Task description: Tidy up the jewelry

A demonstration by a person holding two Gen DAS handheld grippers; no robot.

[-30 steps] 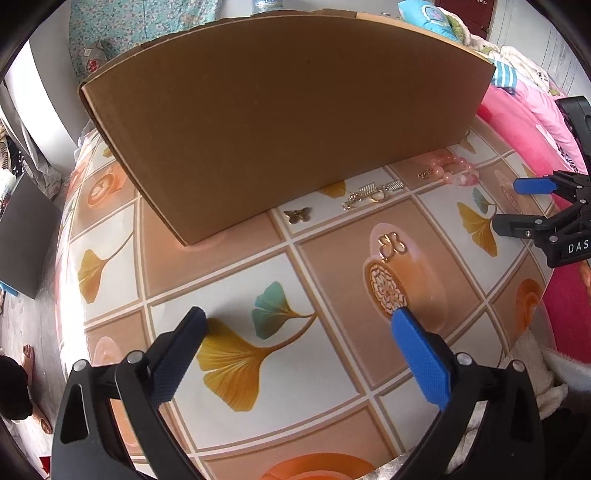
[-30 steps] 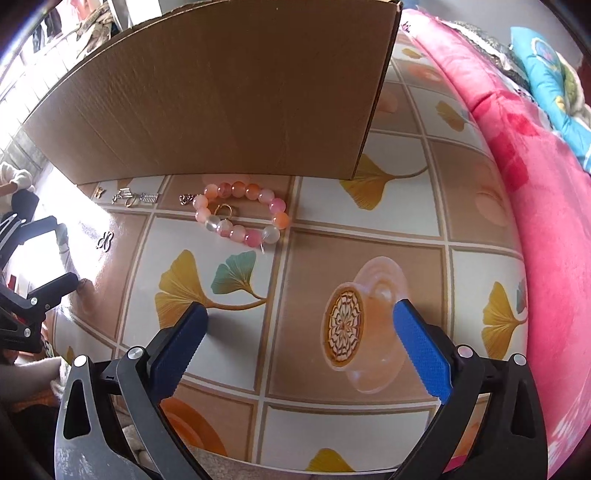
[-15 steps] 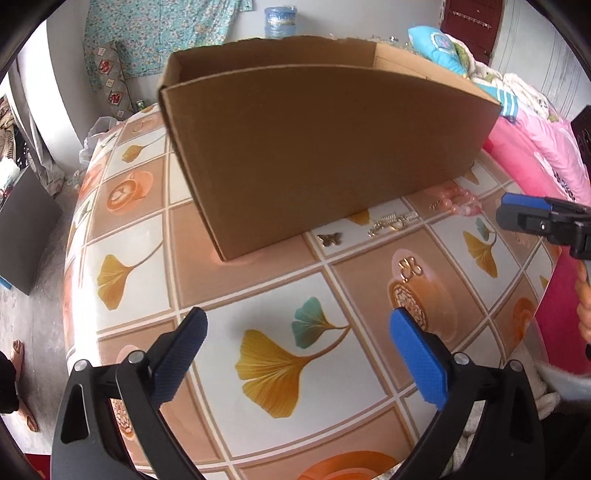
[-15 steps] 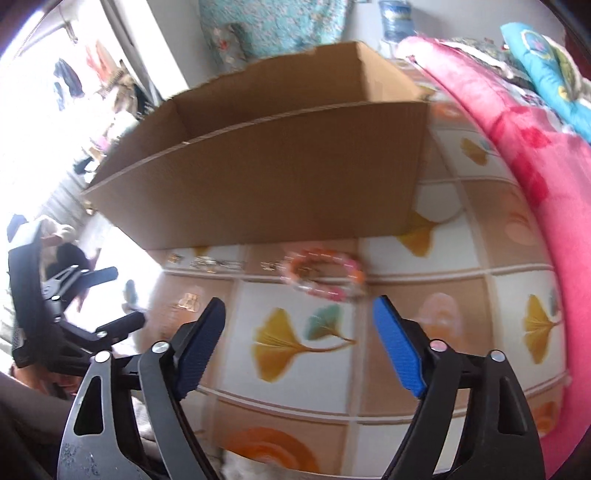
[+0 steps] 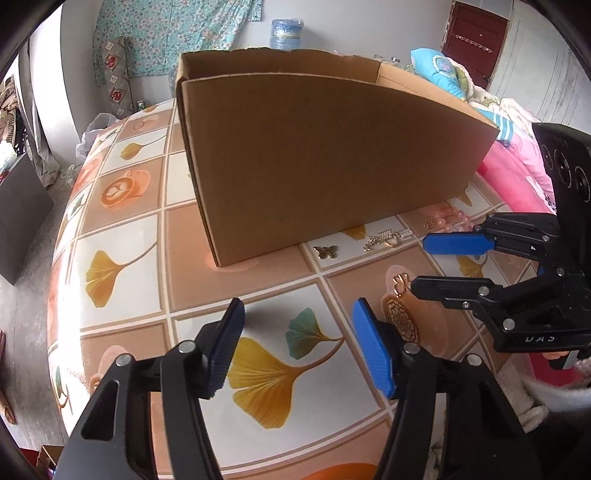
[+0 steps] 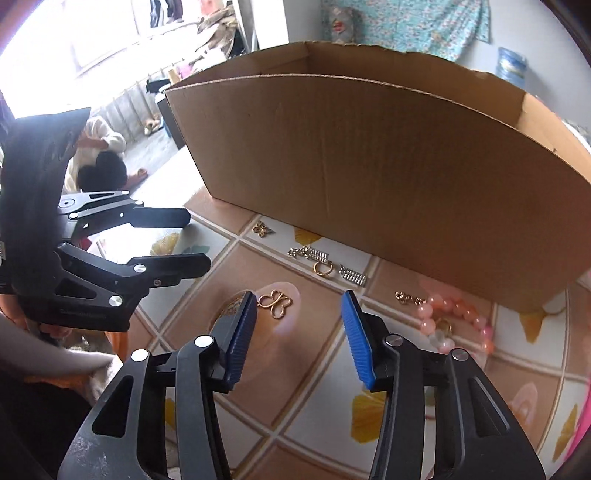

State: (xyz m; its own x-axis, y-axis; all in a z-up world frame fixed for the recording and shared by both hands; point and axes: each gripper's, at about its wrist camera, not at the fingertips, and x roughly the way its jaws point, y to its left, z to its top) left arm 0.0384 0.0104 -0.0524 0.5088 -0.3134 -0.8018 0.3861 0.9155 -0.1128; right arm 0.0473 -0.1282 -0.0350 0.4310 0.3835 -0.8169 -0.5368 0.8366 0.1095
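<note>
Left wrist view: the left tool (image 5: 297, 347), jaws just narrowing on nothing, hangs over the tiled desk (image 5: 122, 243).

Right wrist view: the right tool (image 6: 298, 334), likewise narrowing and empty, nears the light, slippery, flat gold butterfly-shaped wire clasp (image 6: 275, 303); pinch across its wings.

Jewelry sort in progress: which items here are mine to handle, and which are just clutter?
Job items:
cardboard box
gold butterfly charm
small flower charm
gold ring
pink bead bracelet

Just lying about:
water jug
pink blanket
floral curtain
</note>
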